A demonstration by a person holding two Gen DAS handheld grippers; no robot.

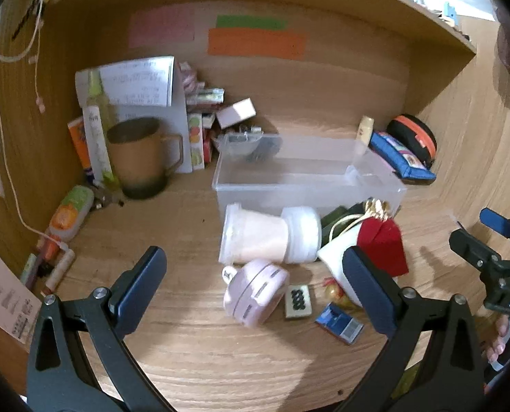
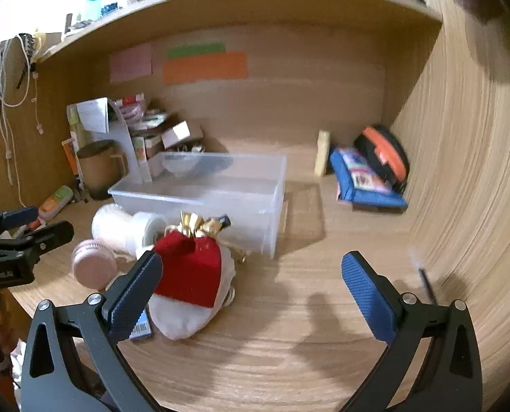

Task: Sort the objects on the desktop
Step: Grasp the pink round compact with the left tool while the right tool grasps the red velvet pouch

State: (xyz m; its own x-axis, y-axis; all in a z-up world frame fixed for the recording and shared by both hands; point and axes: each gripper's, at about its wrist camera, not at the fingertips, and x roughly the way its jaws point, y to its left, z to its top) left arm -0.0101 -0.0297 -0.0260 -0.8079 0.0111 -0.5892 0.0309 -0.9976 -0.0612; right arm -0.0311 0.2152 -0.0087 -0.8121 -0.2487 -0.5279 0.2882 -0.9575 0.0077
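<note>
Both claws, left claw (image 1: 255,285) and right claw (image 2: 251,285), hang released over the table (image 2: 289,360). Sorting seems barely begun: the clear bin (image 2: 220,192) looks nearly empty. Next, probably, the right claw closes on the red pouch (image 2: 189,271).

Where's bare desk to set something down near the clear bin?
Free: the desk right of the clear bin, toward the blue pouch and side wall; also in front of the brown mug. Crowded: the bin's front, with the red-and-white pouch, white jar and pink case.

The left gripper (image 1: 255,286) hangs wide open over a pink case (image 1: 255,292); beyond lie a tipped jar (image 1: 265,237) and clear bin (image 1: 306,175).
</note>
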